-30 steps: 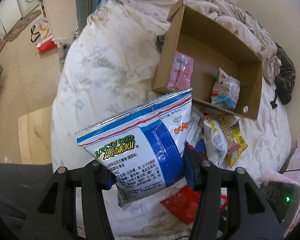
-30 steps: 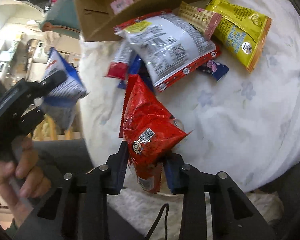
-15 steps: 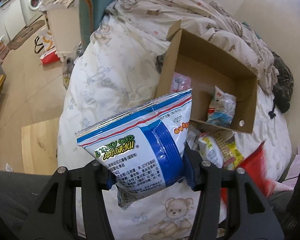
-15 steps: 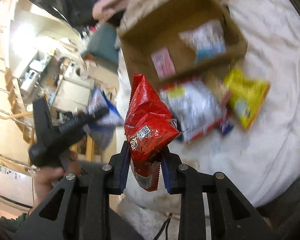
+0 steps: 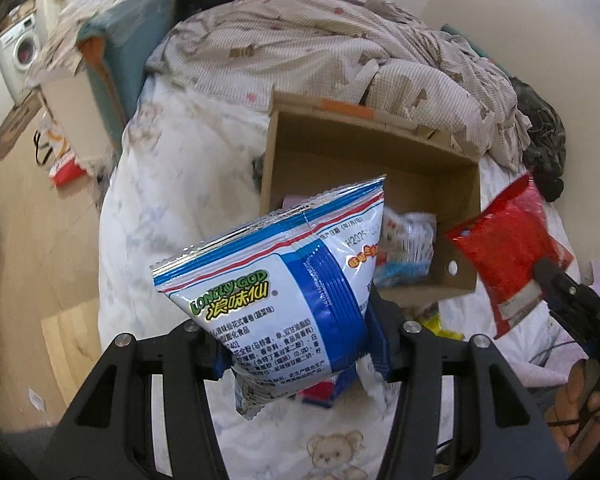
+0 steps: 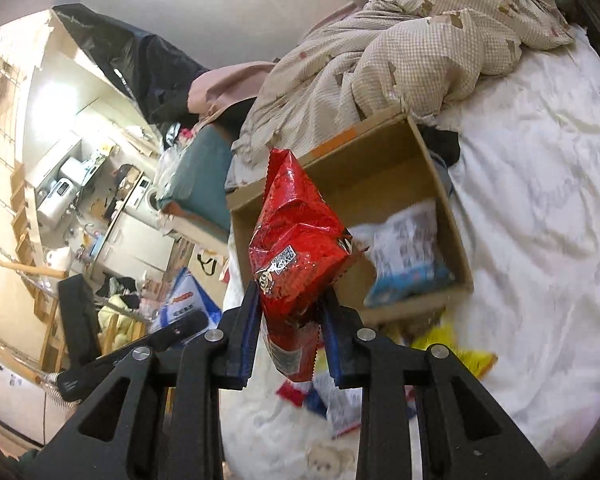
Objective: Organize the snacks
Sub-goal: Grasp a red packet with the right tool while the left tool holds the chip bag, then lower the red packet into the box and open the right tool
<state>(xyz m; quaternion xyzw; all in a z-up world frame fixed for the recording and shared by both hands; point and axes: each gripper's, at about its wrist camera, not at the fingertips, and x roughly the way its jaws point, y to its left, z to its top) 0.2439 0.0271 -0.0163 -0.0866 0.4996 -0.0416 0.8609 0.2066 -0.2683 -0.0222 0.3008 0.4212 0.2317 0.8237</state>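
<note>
My left gripper is shut on a blue and white snack bag, held in the air before the open cardboard box on the bed. My right gripper is shut on a red snack bag, held above the box's near left corner. The red bag also shows at the right in the left wrist view. The box holds a white and blue packet and a pink one. Loose snacks lie on the sheet before the box, among them a yellow bag.
A rumpled checked blanket lies behind the box. The white bear-print sheet spreads to the right. A teal chair and the wooden floor are left of the bed. Dark clothing lies at the far right.
Both grippers have risen and moved toward the box with their bags. The red bag now hangs over the box's near left corner instead of over the loose snack pile.
</note>
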